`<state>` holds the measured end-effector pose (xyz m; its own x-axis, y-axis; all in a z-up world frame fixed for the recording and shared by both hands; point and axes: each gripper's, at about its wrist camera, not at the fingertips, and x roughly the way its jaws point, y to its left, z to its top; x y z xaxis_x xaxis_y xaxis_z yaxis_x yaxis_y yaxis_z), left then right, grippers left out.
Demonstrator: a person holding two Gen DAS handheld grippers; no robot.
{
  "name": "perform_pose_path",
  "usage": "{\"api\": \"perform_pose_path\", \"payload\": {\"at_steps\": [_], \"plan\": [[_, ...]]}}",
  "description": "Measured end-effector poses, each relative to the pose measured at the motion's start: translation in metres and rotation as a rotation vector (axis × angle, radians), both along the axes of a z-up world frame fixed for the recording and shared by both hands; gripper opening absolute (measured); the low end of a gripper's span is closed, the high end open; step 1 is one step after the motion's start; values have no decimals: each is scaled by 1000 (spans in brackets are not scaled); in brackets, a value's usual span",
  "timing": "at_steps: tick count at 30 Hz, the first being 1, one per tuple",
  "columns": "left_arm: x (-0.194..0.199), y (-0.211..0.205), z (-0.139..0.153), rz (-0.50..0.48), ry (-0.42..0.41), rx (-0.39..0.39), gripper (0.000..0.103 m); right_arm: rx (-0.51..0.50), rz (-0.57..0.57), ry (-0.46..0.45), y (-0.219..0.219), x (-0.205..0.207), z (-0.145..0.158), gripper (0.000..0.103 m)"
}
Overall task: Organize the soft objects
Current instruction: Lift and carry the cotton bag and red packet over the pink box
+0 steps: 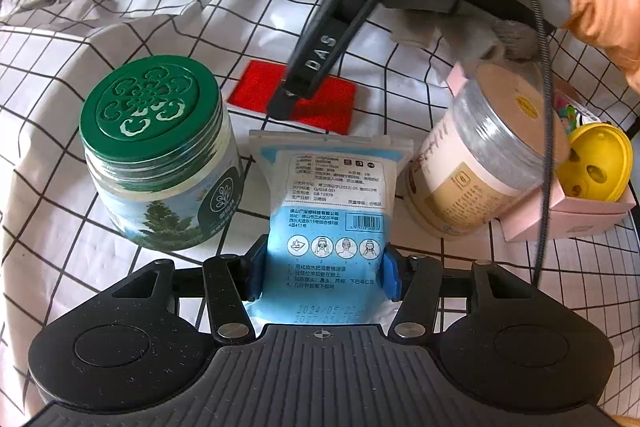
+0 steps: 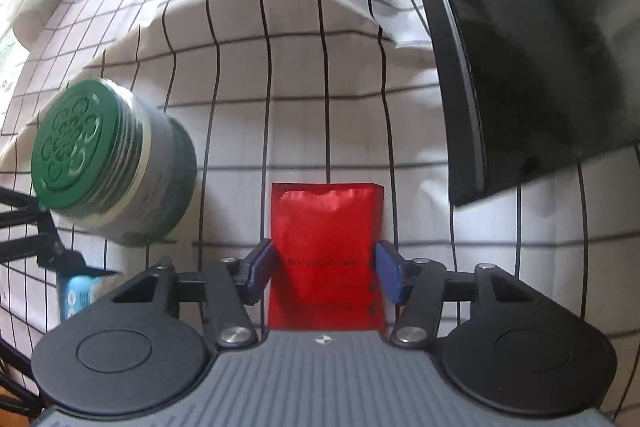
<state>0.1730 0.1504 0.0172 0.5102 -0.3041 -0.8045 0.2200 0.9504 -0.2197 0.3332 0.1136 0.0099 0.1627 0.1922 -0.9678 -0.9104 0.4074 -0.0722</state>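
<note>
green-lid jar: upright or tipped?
Upright. The green-lid jar stands on its base on the checked cloth, patterned lid facing up, label trees vertical, beside the blue pouch.

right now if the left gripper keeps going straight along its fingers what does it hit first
The left gripper already straddles the blue pouch, so that pouch comes first. Beyond it lies the red packet, where the right gripper is reaching. The jaws look near the pouch's sides; contact is unclear.
</note>
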Motion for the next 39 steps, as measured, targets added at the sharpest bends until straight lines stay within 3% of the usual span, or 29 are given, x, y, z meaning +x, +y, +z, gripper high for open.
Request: {"api": "perform_pose_path", "payload": {"at_steps": [7, 13, 16, 20, 24, 31, 39], "plan": [[-1, -1, 3, 14, 16, 2, 58, -8, -63, 35, -14, 3, 7, 50], [-9, -4, 15, 13, -2, 14, 57, 30, -66, 12, -16, -10, 46, 50], [-14, -5, 25, 17, -26, 23, 57, 25, -120, -7, -14, -18, 59, 50], [-18, -2, 39, 29, -56, 37, 57, 25, -219, -72, -14, -32, 81, 50], [-20, 0, 62, 22, -119, 42, 57, 71, -276, -126, -20, -54, 121, 50], [-20, 5, 87, 16, -188, 70, 57, 146, -394, -223, -41, -94, 164, 50], [-33, -13, 113, -76, -261, 66, 57, 272, -674, -355, -102, -145, 196, 50]]}}
